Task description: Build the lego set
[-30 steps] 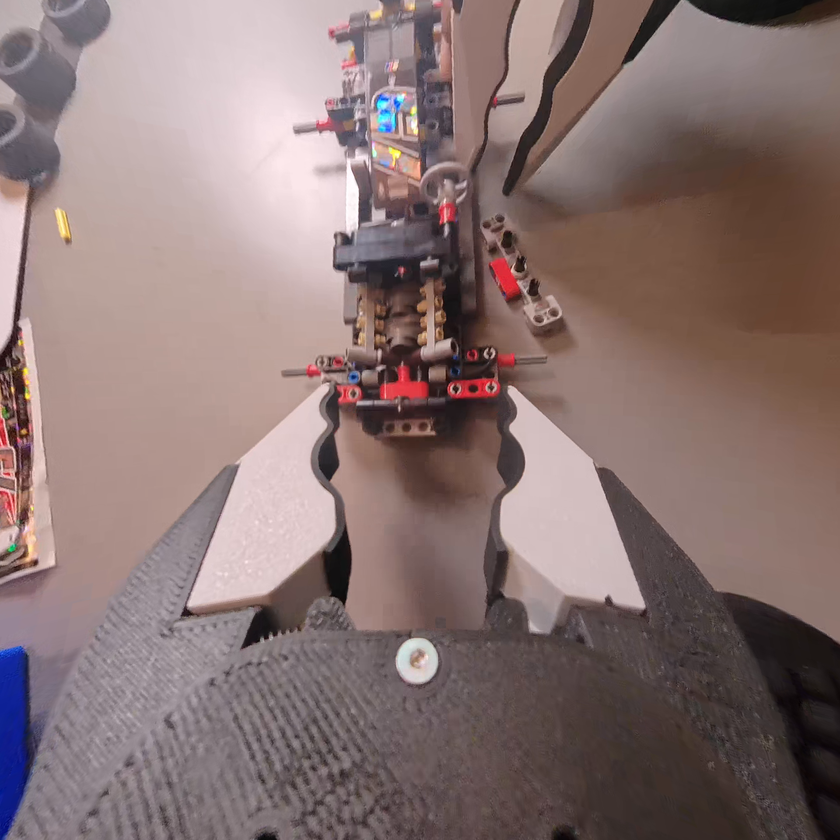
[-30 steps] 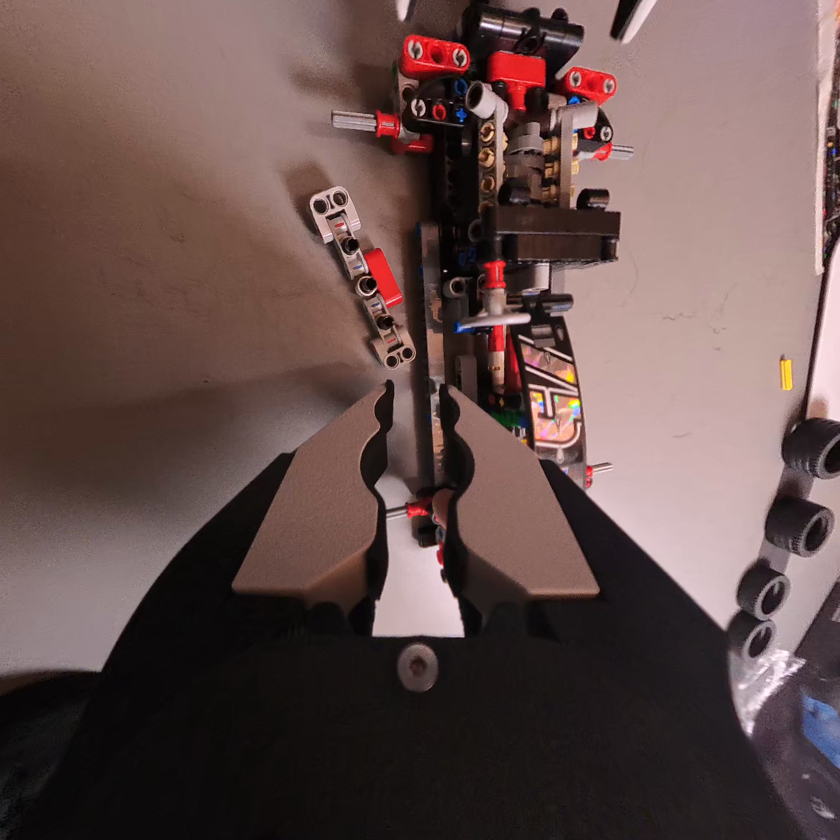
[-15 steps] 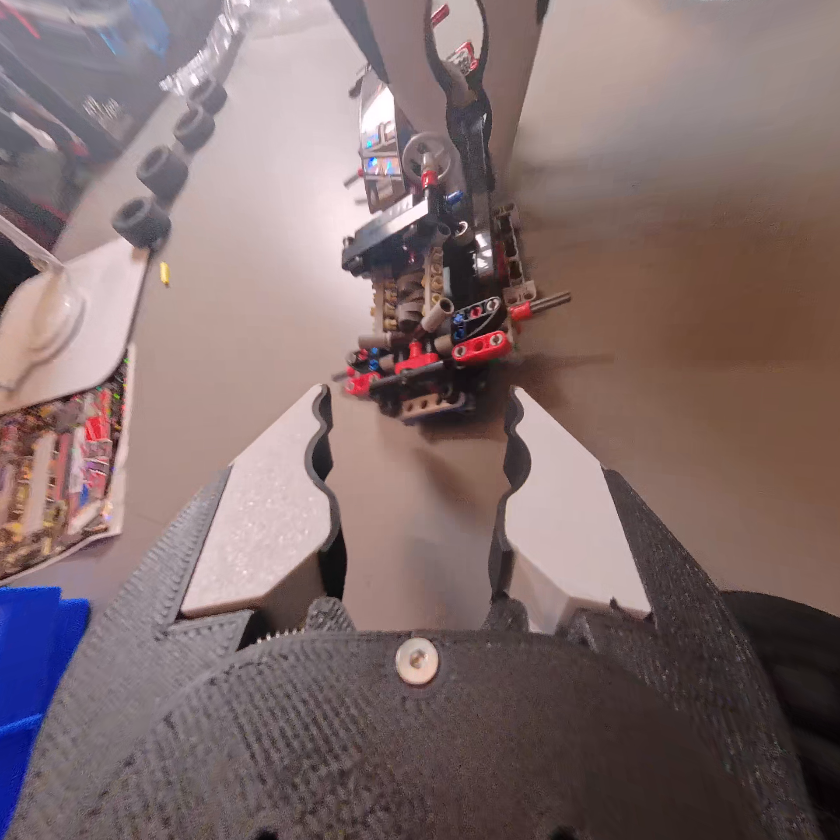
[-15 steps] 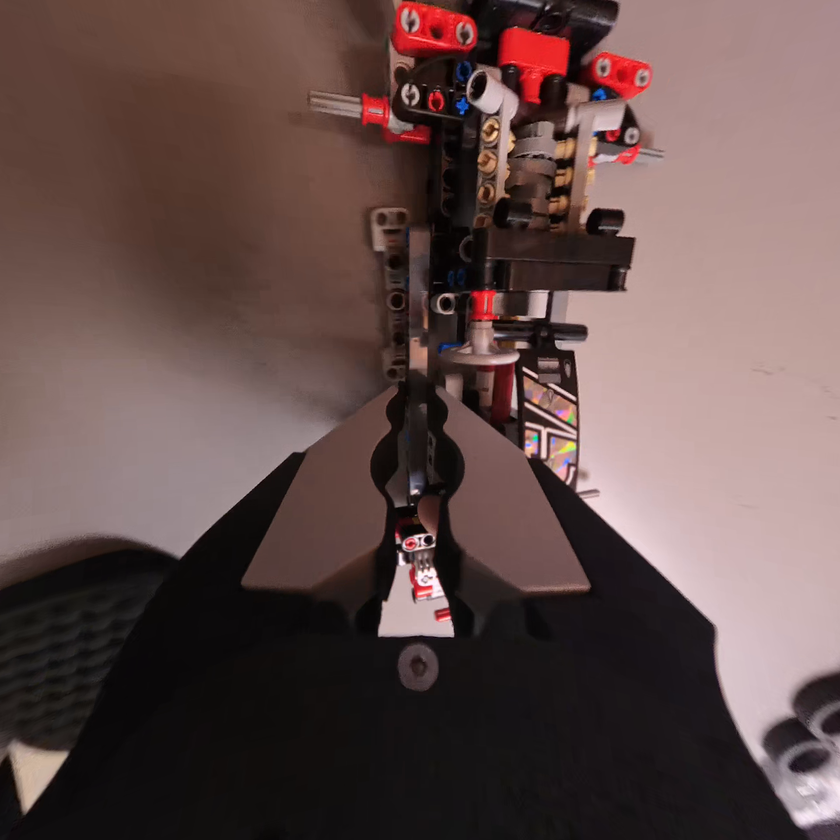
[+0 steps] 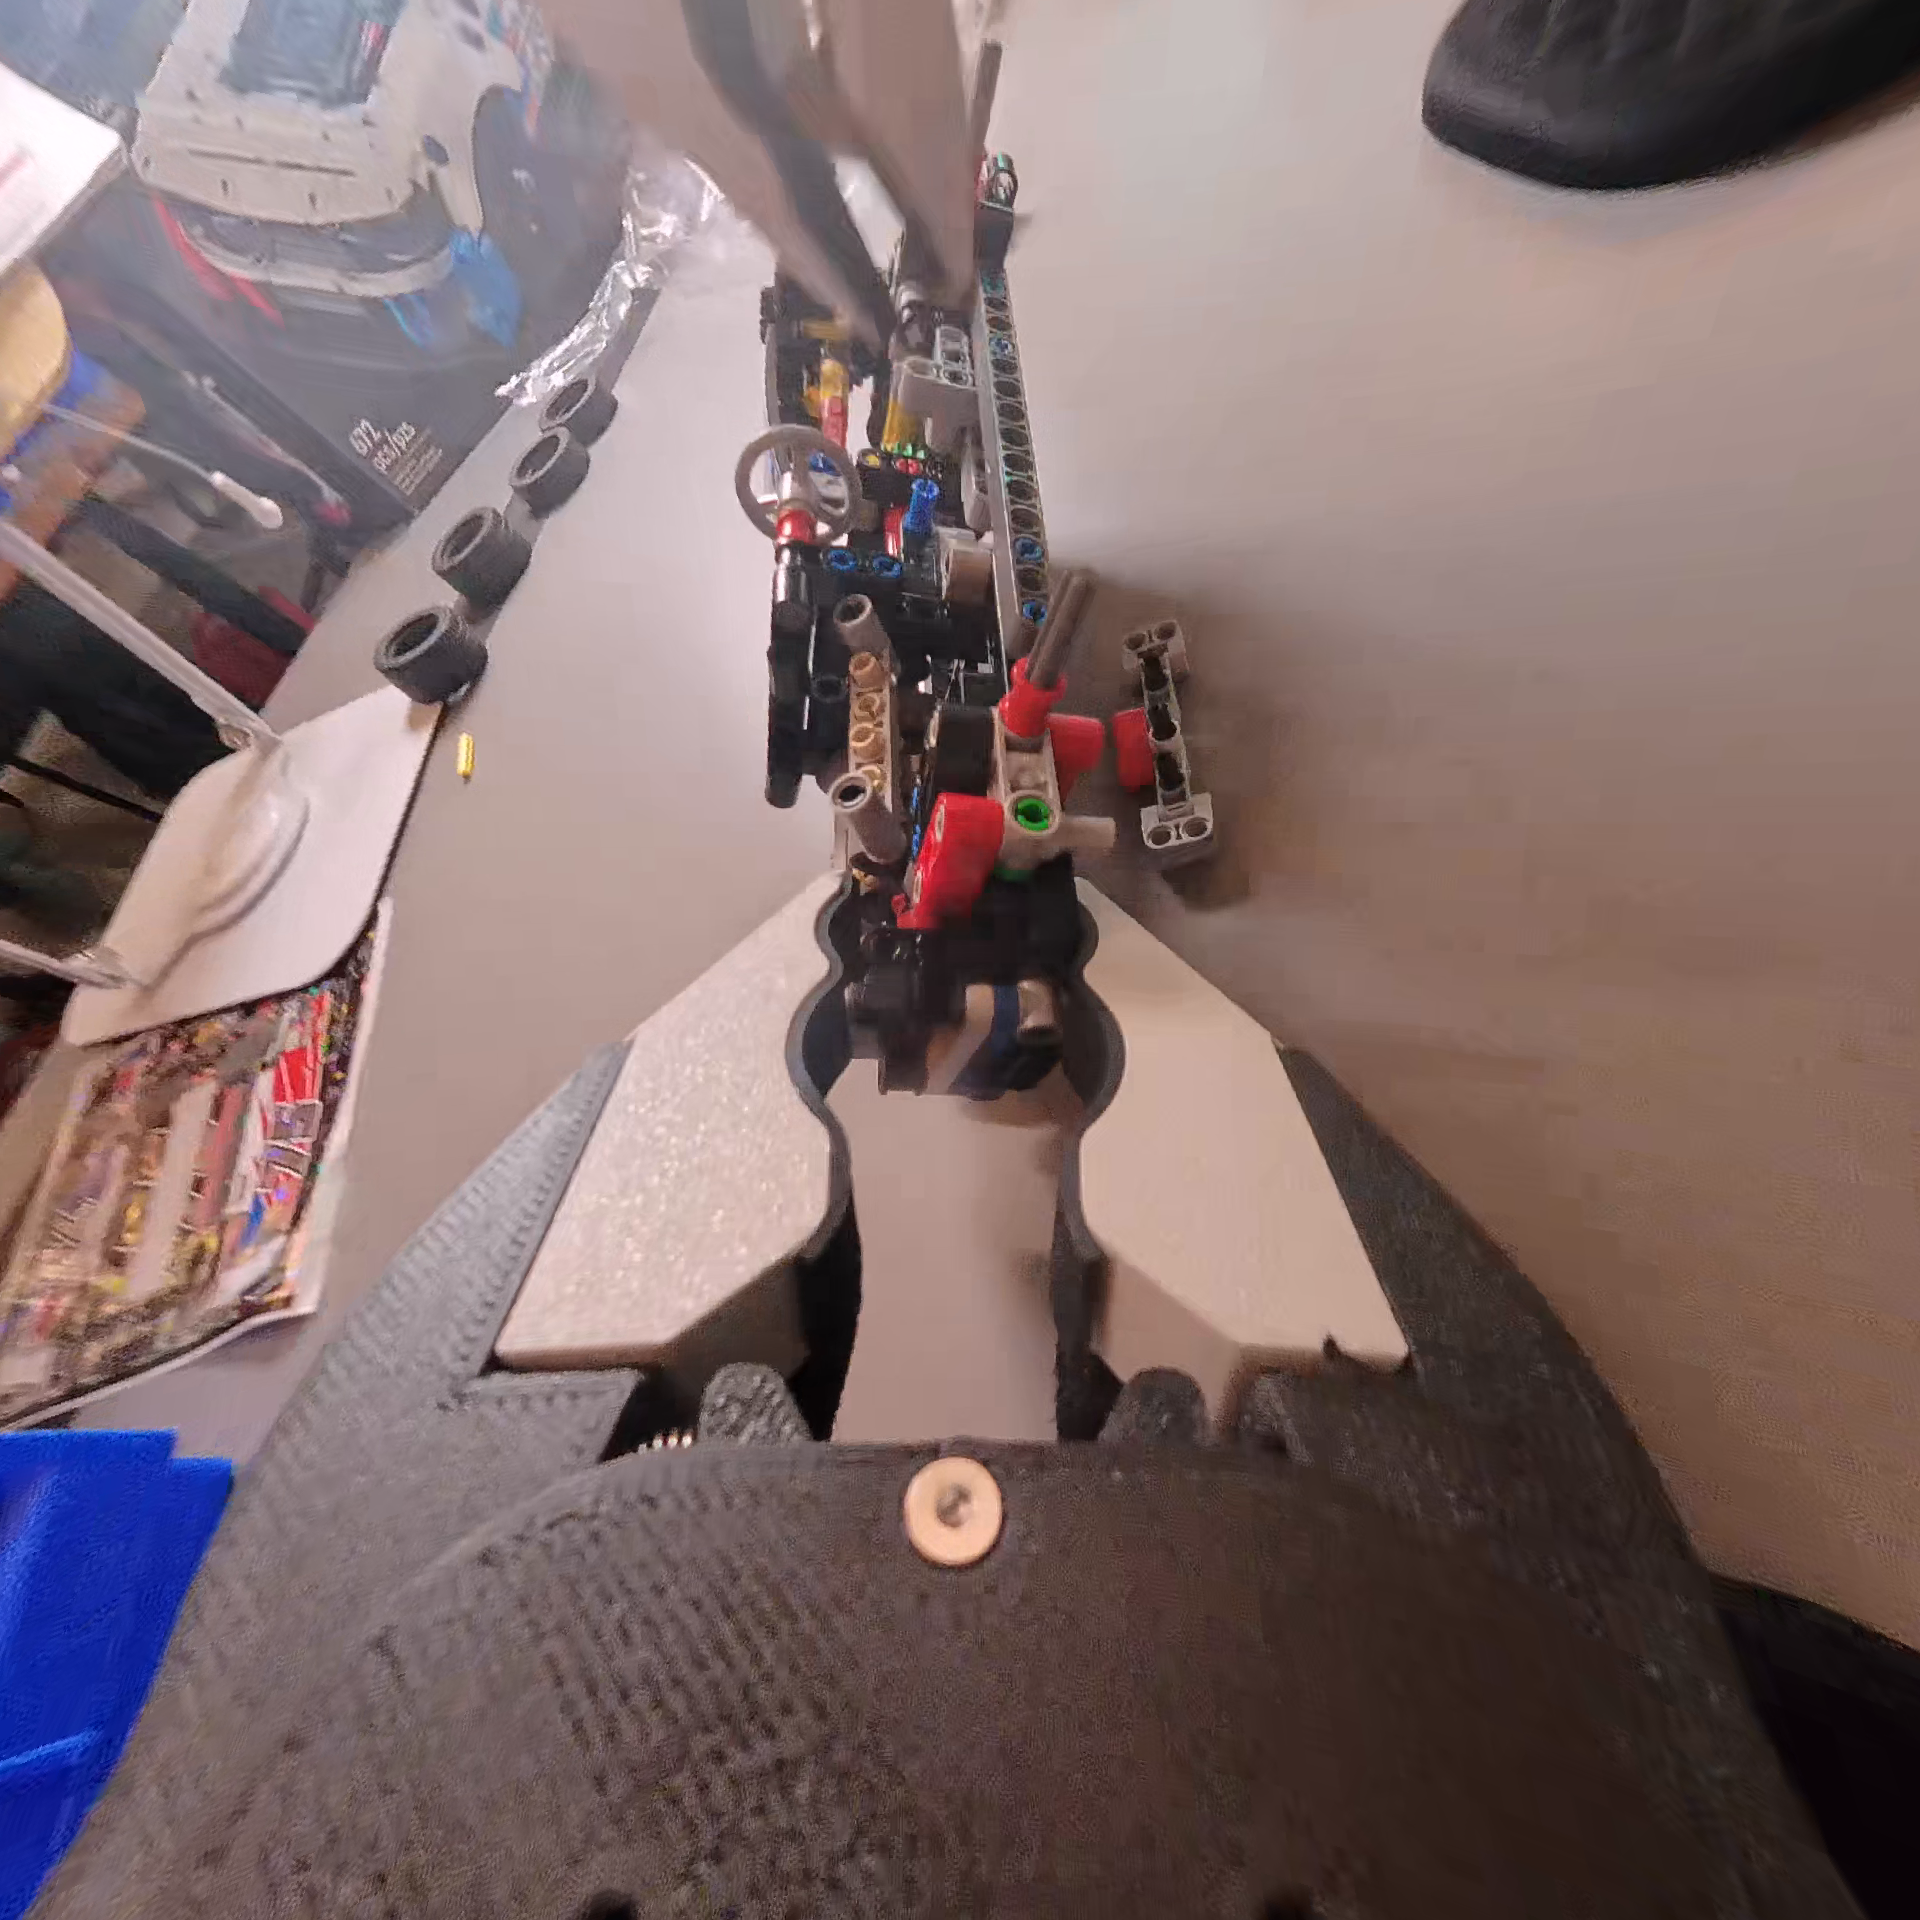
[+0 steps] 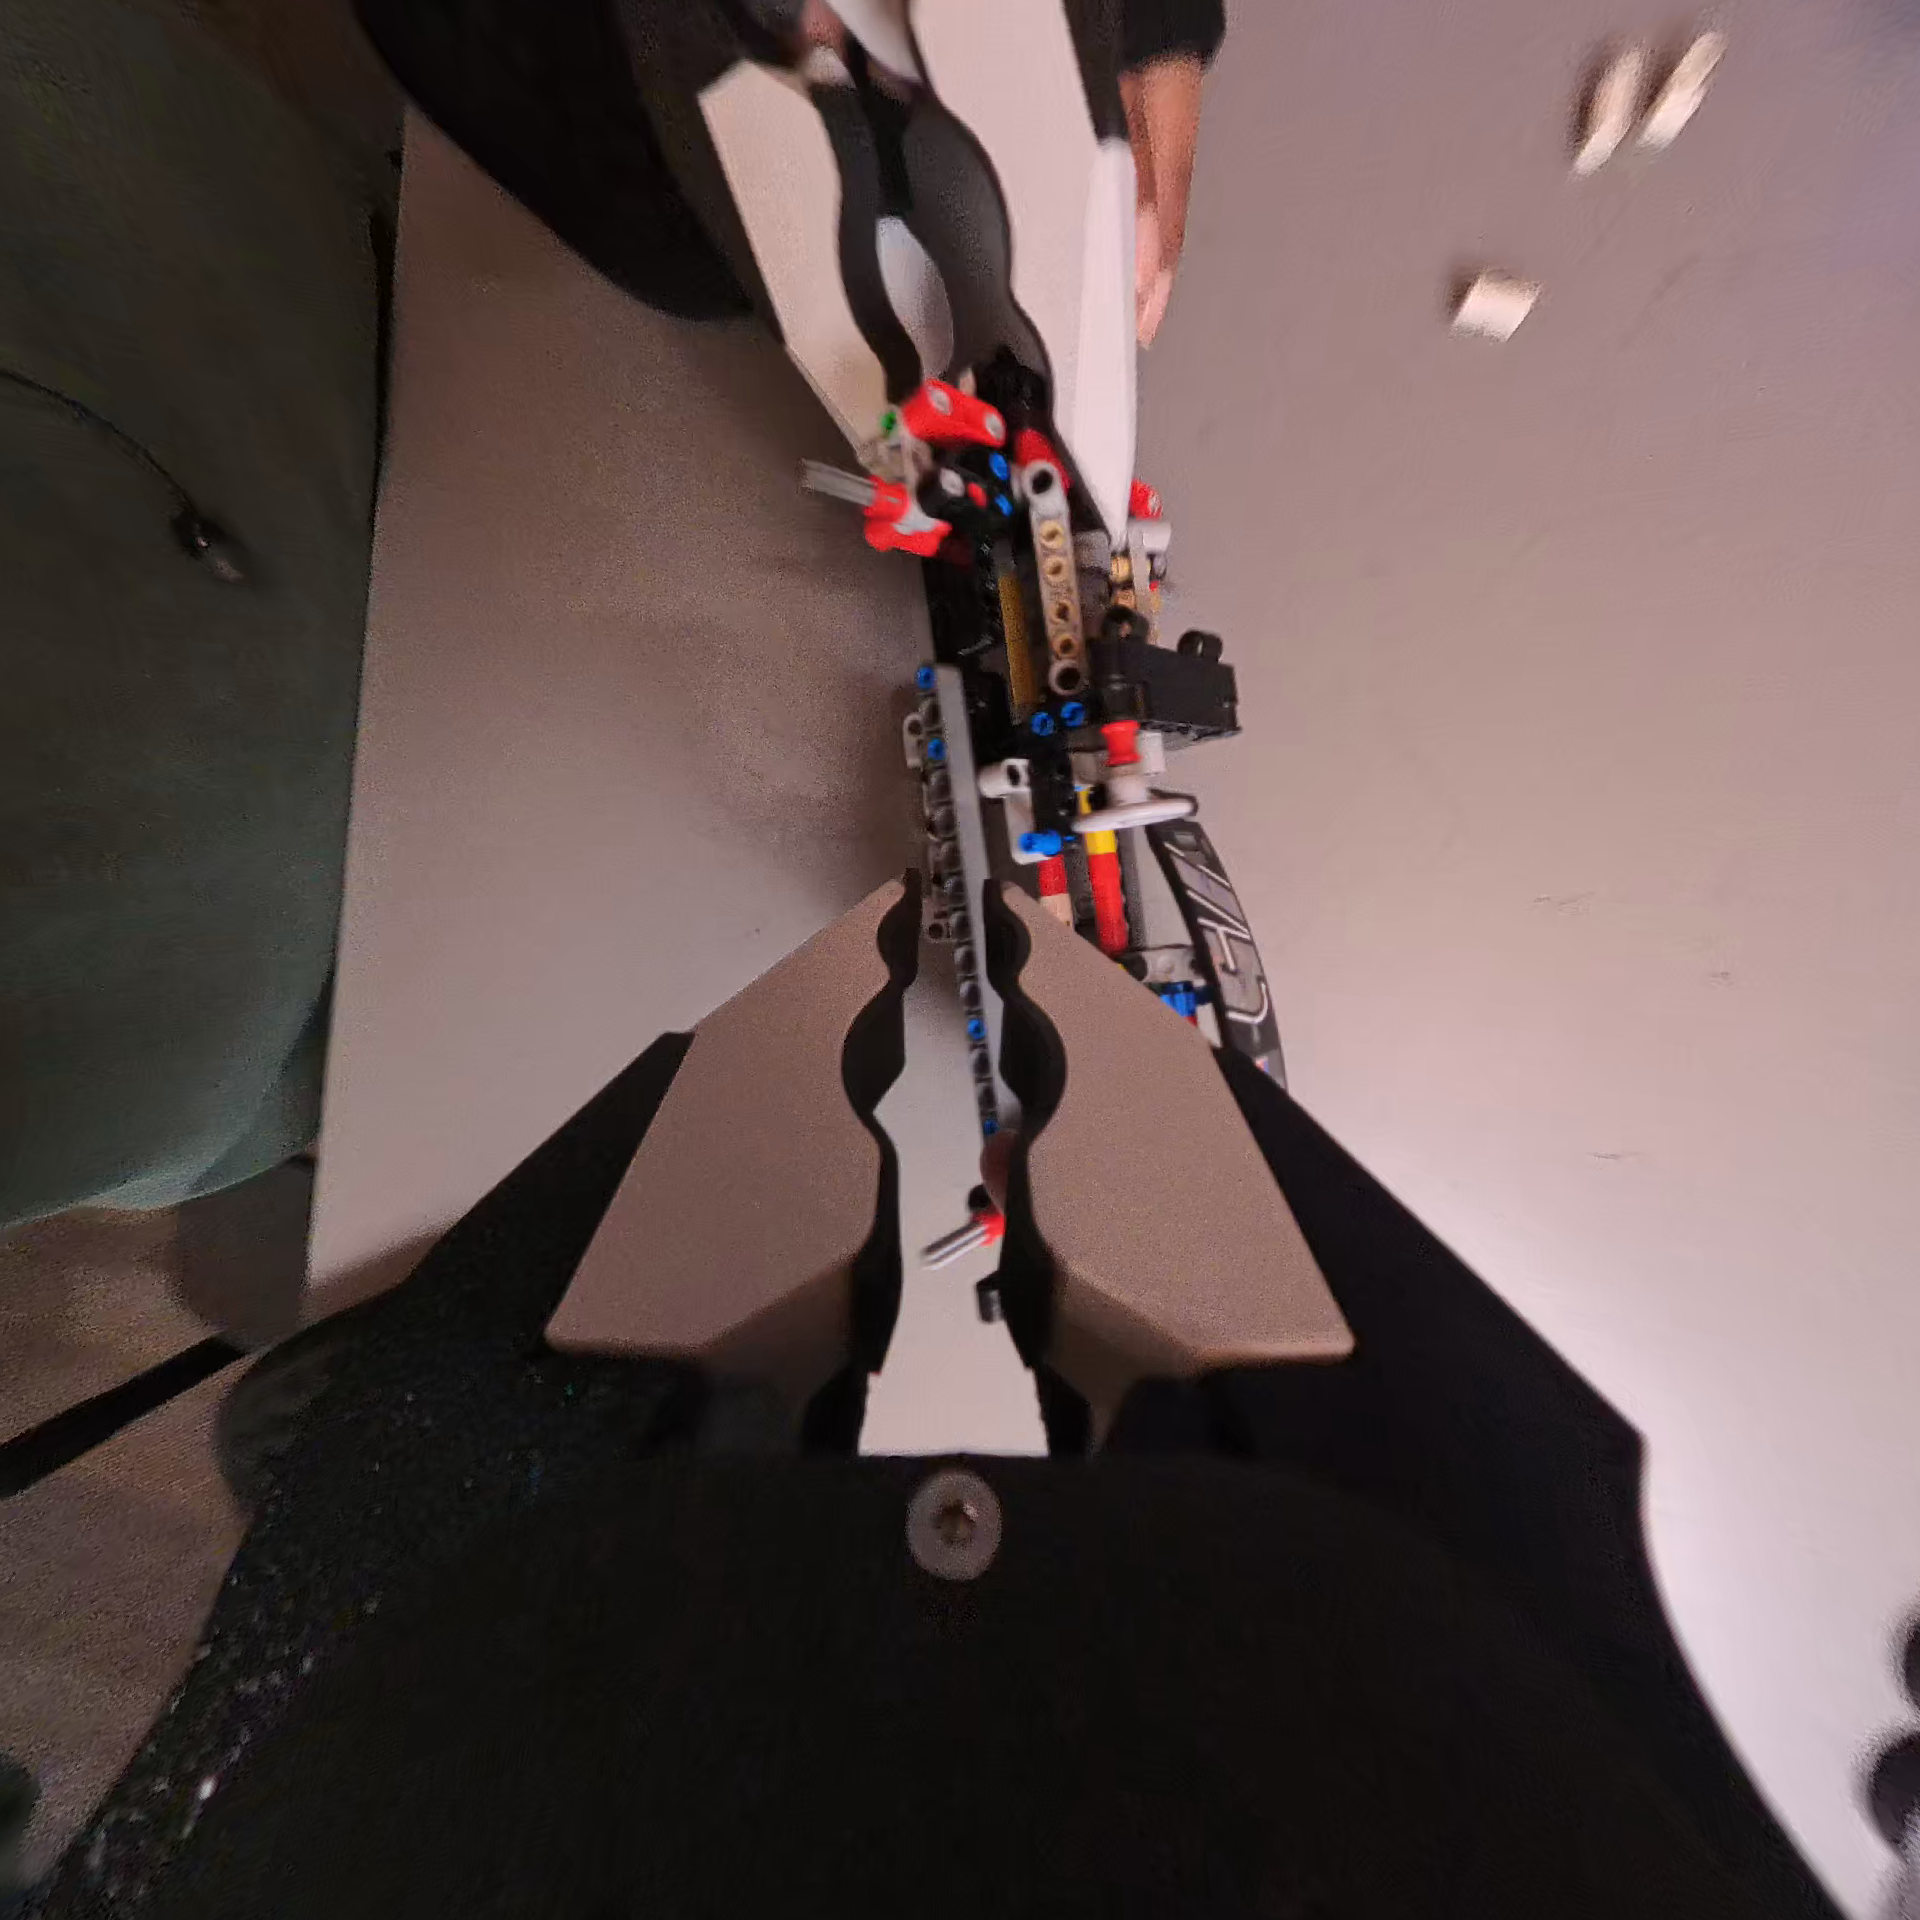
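The lego car chassis [image 5: 914, 644], black and grey with red parts and a grey steering wheel [image 5: 795, 488], is tipped on its side between both grippers. My left gripper [image 5: 956, 894] is shut on its black and red end. My right gripper [image 6: 951, 904] is shut on the long grey side beam [image 6: 961, 821] of the chassis [image 6: 1049, 644]. The right gripper shows blurred at the far end in the left wrist view [image 5: 894, 291]. The left gripper shows at the top of the right wrist view [image 6: 987, 457]. A small grey beam piece with a red part [image 5: 1164, 727] lies on the table beside the chassis.
Several black tyres [image 5: 483, 545] stand in a row at the left, with a small yellow pin [image 5: 465, 753] near them. A white sheet [image 5: 260, 831], a printed sheet [image 5: 177, 1174], a blue bin [image 5: 83, 1610] and the set's box [image 5: 312, 260] are at the left. The table edge [image 6: 364, 727] borders a grey-green chair [image 6: 156, 623]. My hands' fingertips stand some 10 cm from each other.
The right gripper closed on the side beam and tipped the chassis onto its side. The left gripper moved forward and closed on the chassis's red and black end. The small grey piece stayed on the table.
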The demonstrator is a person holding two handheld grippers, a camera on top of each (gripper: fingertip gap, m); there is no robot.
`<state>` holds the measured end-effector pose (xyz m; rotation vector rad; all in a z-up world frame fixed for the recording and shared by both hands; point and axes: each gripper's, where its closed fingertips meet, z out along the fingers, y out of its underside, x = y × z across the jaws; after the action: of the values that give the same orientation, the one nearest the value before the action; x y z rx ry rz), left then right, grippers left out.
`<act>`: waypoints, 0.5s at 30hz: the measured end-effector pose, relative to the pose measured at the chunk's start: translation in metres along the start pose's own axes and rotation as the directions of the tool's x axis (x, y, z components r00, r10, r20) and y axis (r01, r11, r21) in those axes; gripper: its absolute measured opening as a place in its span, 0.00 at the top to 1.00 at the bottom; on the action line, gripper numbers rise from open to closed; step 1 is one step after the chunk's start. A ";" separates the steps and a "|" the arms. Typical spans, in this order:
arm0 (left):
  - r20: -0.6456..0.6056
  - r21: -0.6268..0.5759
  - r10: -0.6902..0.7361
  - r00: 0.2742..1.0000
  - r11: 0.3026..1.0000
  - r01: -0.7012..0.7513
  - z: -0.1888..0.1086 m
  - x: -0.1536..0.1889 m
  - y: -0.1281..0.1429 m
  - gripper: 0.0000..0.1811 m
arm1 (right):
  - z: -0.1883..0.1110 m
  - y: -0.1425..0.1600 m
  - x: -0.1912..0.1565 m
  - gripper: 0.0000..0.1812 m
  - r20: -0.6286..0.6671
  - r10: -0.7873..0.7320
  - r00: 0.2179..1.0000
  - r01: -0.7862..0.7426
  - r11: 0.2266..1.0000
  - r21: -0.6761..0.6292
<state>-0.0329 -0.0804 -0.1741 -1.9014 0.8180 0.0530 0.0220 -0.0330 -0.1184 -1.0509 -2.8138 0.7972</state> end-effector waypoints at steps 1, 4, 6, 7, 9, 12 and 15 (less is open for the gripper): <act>-0.008 0.010 -0.043 0.999 0.999 0.043 -0.002 -0.003 -0.001 0.81 | -0.007 -0.004 -0.008 0.94 -0.055 -0.051 0.997 0.053 0.998 0.032; -0.060 0.043 -0.188 0.980 0.981 0.191 -0.008 -0.009 -0.005 0.82 | 0.008 0.008 -0.036 0.93 -0.195 -0.152 0.969 0.166 0.985 0.055; -0.130 0.050 -0.269 0.955 0.960 0.277 -0.012 -0.011 -0.005 0.82 | 0.039 0.032 -0.035 0.89 -0.308 -0.188 0.933 0.196 0.981 -0.005; -0.167 0.055 -0.296 0.941 0.950 0.308 -0.014 -0.010 -0.004 0.82 | 0.053 0.041 -0.033 0.87 -0.338 -0.180 0.924 0.191 0.982 -0.001; -0.231 0.060 -0.332 0.914 0.933 0.354 -0.017 -0.010 -0.004 0.82 | 0.072 0.049 -0.024 0.86 -0.360 -0.103 0.927 0.138 0.988 0.072; -0.254 0.069 -0.356 0.899 0.921 0.384 -0.018 -0.012 -0.003 0.82 | 0.078 0.052 -0.009 0.85 -0.349 -0.045 0.936 0.092 0.989 0.118; -0.252 0.084 -0.320 0.913 0.933 0.350 -0.018 -0.011 -0.004 0.82 | 0.088 0.056 -0.003 0.85 -0.328 -0.042 0.944 0.075 0.993 0.089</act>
<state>-0.0443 -0.0886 -0.1584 -1.9222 0.6190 -0.4349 0.0405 -0.0392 -0.2214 -0.9763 -2.4885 0.6785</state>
